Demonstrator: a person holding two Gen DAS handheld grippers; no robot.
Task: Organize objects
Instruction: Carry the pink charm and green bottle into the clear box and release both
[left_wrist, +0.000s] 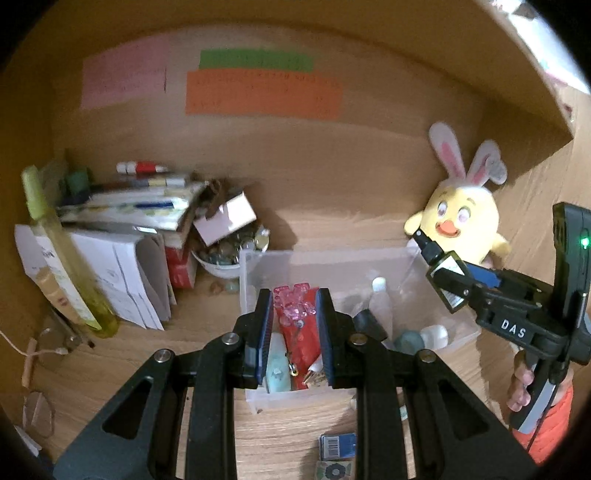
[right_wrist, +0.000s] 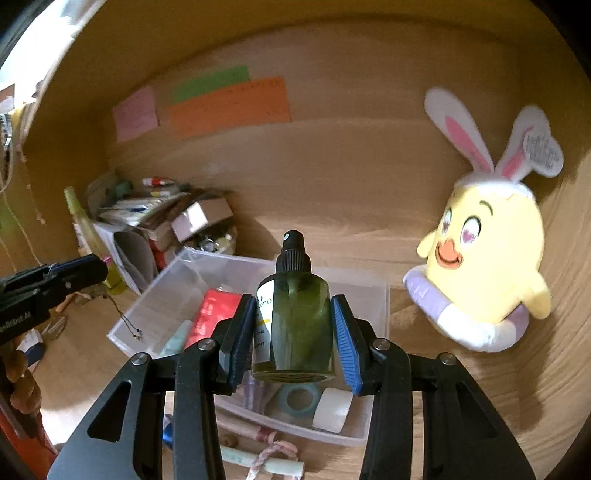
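My left gripper (left_wrist: 294, 295) is shut on a cluster of pink beads (left_wrist: 291, 308) with a thin chain hanging from it. It hovers over the near left part of a clear plastic box (left_wrist: 436, 343). In the right wrist view the left gripper (right_wrist: 101, 267) comes in from the left, the chain (right_wrist: 129, 321) dangling over the box's left edge. My right gripper (right_wrist: 292, 299) is shut on an upright green spray bottle (right_wrist: 295, 325) with a black pump top, above the clear plastic box (right_wrist: 380, 299). In the left wrist view the right gripper (left_wrist: 448, 275) hangs over the box's far right corner.
The box holds a red packet (right_wrist: 214, 314), a mint tube, a tape roll (right_wrist: 299, 400) and white items. A yellow chick plush (right_wrist: 484, 266) leans at the right. Stacked books and papers (left_wrist: 129, 206), a bowl of pebbles (left_wrist: 221, 258) and a yellow-green bottle (left_wrist: 62, 258) crowd the left. Rolled papers (right_wrist: 258, 458) lie before the box.
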